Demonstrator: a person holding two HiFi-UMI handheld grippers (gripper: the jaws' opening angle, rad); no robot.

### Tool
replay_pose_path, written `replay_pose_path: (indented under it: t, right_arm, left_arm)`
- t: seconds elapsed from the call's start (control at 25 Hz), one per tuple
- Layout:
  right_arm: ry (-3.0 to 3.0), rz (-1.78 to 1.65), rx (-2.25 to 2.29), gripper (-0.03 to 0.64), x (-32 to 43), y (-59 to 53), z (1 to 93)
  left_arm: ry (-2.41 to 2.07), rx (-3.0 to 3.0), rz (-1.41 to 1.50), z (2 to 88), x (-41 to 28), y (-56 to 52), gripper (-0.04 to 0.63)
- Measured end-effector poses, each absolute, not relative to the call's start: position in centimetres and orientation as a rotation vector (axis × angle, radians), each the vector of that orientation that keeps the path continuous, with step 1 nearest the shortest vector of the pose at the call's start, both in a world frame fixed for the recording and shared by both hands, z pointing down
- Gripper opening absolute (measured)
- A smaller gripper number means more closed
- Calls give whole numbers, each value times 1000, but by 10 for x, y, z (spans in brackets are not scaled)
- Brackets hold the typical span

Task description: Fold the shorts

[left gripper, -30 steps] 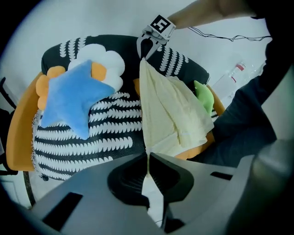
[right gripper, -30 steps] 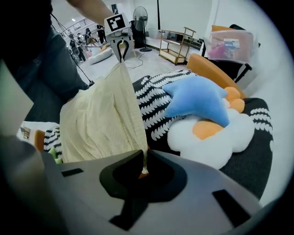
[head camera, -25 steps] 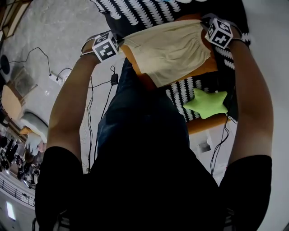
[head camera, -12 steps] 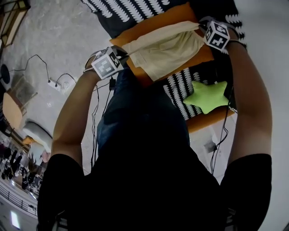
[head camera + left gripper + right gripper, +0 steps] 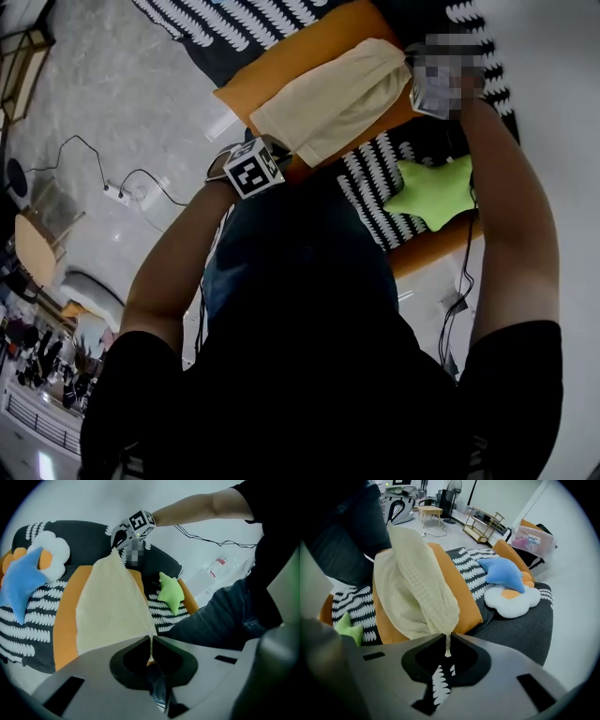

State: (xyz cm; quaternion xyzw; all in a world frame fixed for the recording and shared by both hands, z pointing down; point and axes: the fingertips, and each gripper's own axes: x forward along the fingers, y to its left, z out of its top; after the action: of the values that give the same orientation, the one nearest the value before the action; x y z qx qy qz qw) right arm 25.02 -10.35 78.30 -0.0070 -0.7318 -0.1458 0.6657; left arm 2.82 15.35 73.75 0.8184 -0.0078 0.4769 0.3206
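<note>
The pale cream shorts (image 5: 328,98) hang stretched between my two grippers over an orange cushion (image 5: 281,70). My left gripper (image 5: 281,153) is shut on one corner at the near left end; in the left gripper view the cloth (image 5: 112,606) runs into the closed jaws (image 5: 151,651). My right gripper (image 5: 414,73) is shut on the far right corner, and the right gripper view shows the fabric (image 5: 417,588) pinched between its jaws (image 5: 447,646). The right gripper (image 5: 115,548) also shows at the far end of the shorts in the left gripper view.
A green star pillow (image 5: 431,192) lies right of the cushion on a black-and-white striped cover (image 5: 370,178). A blue star (image 5: 501,573) and a white cloud pillow (image 5: 511,602) sit farther along. Cables and a power strip (image 5: 117,192) lie on the floor at left. My legs are close below the shorts.
My left gripper has swung to the right and toward my body with its corner of the shorts. The cloth has narrowed into a slanted band. The right gripper shifted slightly left.
</note>
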Motion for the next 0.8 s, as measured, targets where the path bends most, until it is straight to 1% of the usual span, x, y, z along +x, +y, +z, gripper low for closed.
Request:
replay_pose_path:
  t: [0.36, 0.6, 0.8]
  right_arm:
    - [-1602, -286, 7, 29, 284, -74, 823]
    - [-1603, -264, 38, 29, 296, -67, 842]
    - [-1607, -245, 49, 32, 306, -55, 852]
  left_arm:
    - [5, 2074, 1233, 776, 82, 204, 28]
    - [21, 2044, 1193, 798, 97, 215, 28]
    - [24, 2042, 1262, 815, 99, 223, 28]
